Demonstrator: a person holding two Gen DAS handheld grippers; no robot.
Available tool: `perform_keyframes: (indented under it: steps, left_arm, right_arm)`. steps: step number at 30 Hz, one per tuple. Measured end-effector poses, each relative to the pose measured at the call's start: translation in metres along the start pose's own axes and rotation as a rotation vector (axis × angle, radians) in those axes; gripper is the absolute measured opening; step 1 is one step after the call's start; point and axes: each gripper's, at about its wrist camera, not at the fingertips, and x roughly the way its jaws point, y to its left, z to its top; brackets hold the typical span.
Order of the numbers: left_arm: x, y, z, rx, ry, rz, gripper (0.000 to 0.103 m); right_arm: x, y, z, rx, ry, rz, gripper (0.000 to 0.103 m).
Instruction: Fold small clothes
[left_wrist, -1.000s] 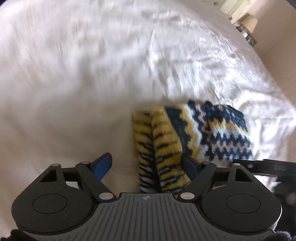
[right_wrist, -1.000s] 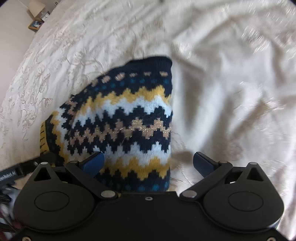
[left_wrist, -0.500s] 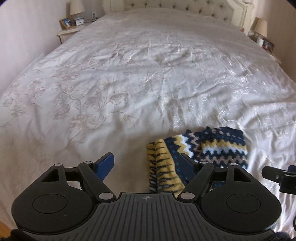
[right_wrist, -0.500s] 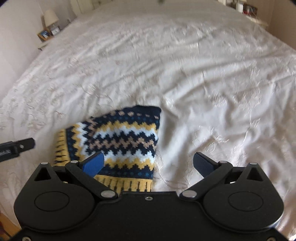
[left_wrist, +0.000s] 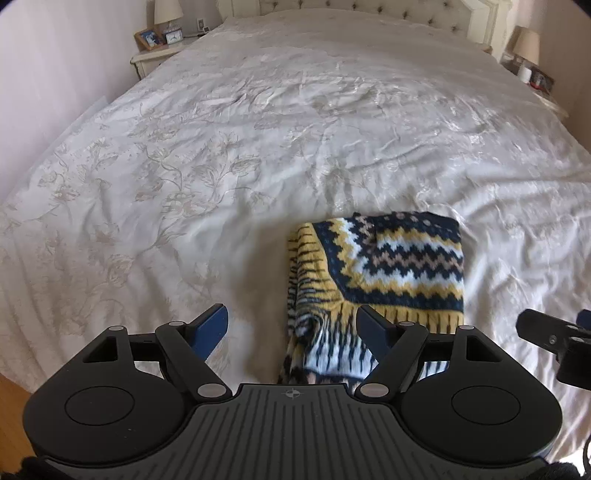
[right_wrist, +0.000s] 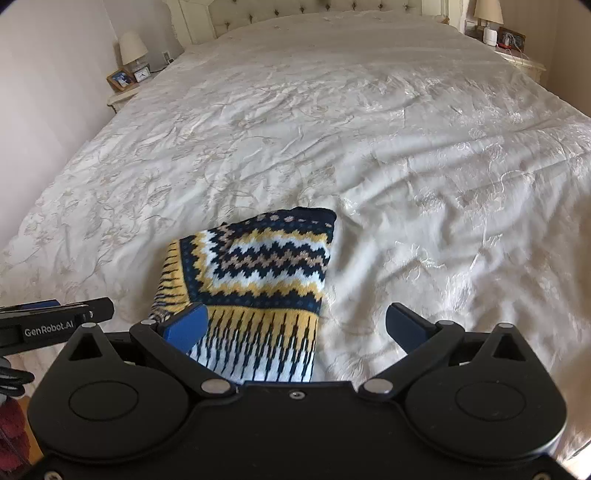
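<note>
Left wrist view shows the left tongs (left_wrist: 291, 326) with their blue-padded fingers (left_wrist: 212, 325) spread wide apart and holding nothing, raised above the near edge of the bed (left_wrist: 258, 147). A folded knit sweater (left_wrist: 391, 266) lies flat on the bedspread just ahead and a little right of these tongs; the right-hand finger overlaps its near corner in the picture, though I cannot tell whether it touches. The sweater is a thick, soft-looking knit in navy, mustard yellow, white and tan, worked in zigzag bands, with a striped yellow-and-dark panel showing along its left side. Its folded shape is roughly rectangular with a fairly straight far edge.

Right wrist view shows the right tongs (right_wrist: 295, 325) likewise apart and empty, hovering over the sweater's (right_wrist: 258, 273) near right part. The bedspread is a glossy cream fabric, embroidered with trailing flowers and leaves, and lightly creased all over. A tufted, buttoned headboard (right_wrist: 314, 9) stands at the far end. On the nightstand (right_wrist: 123, 96) to the left sit a shaded lamp (right_wrist: 131, 48), a framed photo (right_wrist: 120, 79) and a small clock (right_wrist: 142, 74).
</note>
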Motion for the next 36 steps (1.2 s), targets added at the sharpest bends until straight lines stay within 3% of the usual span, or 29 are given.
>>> perform_keyframes:
  steps: [14,36]
  left_arm:
    - [-0.029,-0.009,-0.027,0.028,-0.016,0.003,0.076]
    - [-0.044,-0.013,-0.038,0.03,-0.028,-0.02,0.076]
  right_arm:
    - [-0.029,0.018,-0.021,-0.084,-0.036,-0.014,0.102]
    - [-0.048,0.012,-0.03,-0.076,-0.049,-0.041,0.102]
